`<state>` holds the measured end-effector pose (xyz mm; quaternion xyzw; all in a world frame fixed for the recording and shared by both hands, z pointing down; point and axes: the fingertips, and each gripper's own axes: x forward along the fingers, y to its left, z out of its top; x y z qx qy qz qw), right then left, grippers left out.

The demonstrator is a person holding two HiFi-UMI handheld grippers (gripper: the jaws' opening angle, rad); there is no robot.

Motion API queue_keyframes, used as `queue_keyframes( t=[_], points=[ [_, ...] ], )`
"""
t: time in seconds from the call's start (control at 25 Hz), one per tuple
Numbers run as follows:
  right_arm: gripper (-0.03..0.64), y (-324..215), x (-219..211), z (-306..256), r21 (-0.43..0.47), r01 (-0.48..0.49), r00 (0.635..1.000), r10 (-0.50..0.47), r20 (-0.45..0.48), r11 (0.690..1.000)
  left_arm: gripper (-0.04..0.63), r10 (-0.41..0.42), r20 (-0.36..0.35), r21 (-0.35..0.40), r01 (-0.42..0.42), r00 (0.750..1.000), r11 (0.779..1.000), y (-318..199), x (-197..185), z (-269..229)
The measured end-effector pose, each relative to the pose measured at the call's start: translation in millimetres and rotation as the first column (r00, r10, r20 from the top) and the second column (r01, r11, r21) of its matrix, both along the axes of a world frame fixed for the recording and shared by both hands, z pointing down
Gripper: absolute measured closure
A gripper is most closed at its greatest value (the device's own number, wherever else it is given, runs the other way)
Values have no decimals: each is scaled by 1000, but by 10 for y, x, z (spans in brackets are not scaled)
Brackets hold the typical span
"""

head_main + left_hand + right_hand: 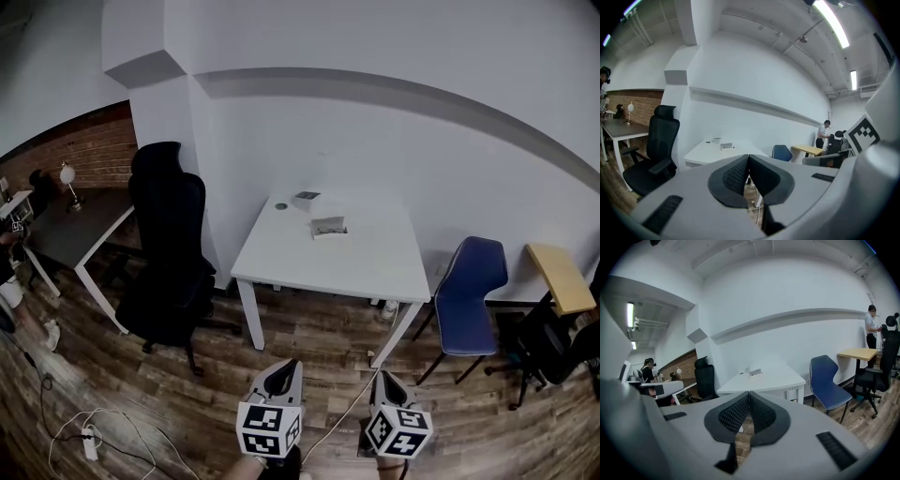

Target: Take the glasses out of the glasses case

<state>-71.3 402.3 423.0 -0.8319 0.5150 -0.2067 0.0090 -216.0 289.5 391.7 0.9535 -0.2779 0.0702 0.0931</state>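
Glasses case (329, 227) lies on the white table (375, 262), well apart from the left gripper (288, 367) and right gripper (381, 377), both pinched together and empty, so it seems best to step close and part the jaws before reaching.

**A:** Entry one: legible text, brands, numbers, signs?

**B:** None readable in any view.

**A:** Entry two: the marker cubes?

**B:** Left marker cube (269, 428) on the left gripper (286, 370) and right marker cube (398, 431) on the right gripper (382, 380): black-and-white square patterns only, no letters or digits.

**A:** Entry three: the small items (329, 226) on the white table (375, 267)?

**B:** Too small and blurred; no print can be made out.
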Motion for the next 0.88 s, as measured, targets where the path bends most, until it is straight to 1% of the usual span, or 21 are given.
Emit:
queue_keyframes(
  t=[0.16,0.32,0.64,0.88],
  points=[
    [584,-132,203,59,-2,-14,1000,14,15,1000,578,-4,5,-2,4,1000,1000,-163,155,41],
    [584,-341,395,63,2,-21,1000,21,5,1000,578,-7,-1,-6,7,1000,1000,-392,322,71],
    [584,-940,872,-51,-8,-24,999,24,-24,1000,578,-8,-43,-26,7,999,1000,-1061,826,24],
    [584,-1472,1214,-159,-10,-35,998,34,-46,999,578,9,-62,-17,-10,998,1000,-1589,1189,-71]
  ],
)
